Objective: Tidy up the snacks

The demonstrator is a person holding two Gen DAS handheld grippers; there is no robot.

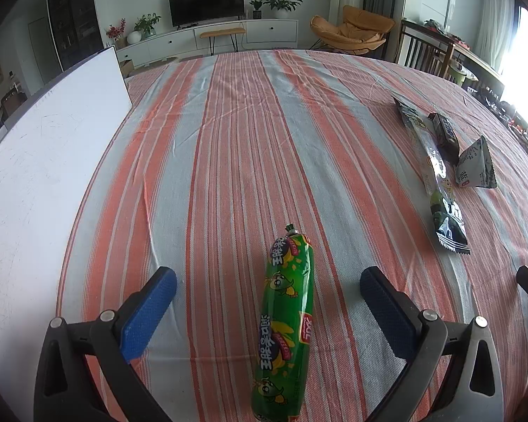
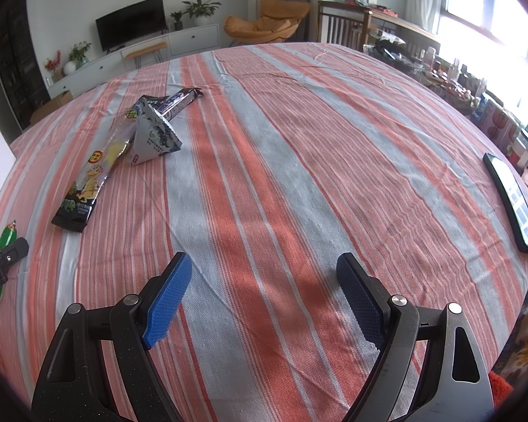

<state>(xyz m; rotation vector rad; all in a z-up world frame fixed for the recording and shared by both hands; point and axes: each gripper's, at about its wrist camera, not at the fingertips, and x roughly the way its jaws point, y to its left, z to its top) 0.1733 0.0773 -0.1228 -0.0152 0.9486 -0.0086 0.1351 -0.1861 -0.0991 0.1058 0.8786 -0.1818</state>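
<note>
Left gripper (image 1: 268, 293): jaws wide apart, blue pads clear of everything. A green sausage stick (image 1: 284, 327) lies flat on the striped tablecloth (image 1: 228, 140) between the two fingers, running lengthwise away from the gripper, crimped end pointing away. Neither pad touches it; there is cloth visible on both sides.

Right gripper (image 2: 264, 290): jaws also apart, nothing between them, only bare cloth beneath.

Remaining snacks sit in one cluster, ahead and to the right of the left gripper, ahead and to the left of the right gripper:
- long cartoon-print snack pack (image 2: 91, 176), dark sawtooth end nearest the grippers, lying along the stripes;
- white triangular pouch (image 2: 156, 133), resting against the far part of the long pack, on the side toward the right gripper;
- dark wrapped bar (image 2: 179, 100), just beyond the pouch, touching or overlapping it; exact contact unclear.

The cluster is well apart from the sausage stick.

A white board (image 1: 45, 161) lies to the left of the left gripper, on the table edge. A phone (image 2: 514, 200), screen up, lies to the right of the right gripper, near the table's edge.
</note>
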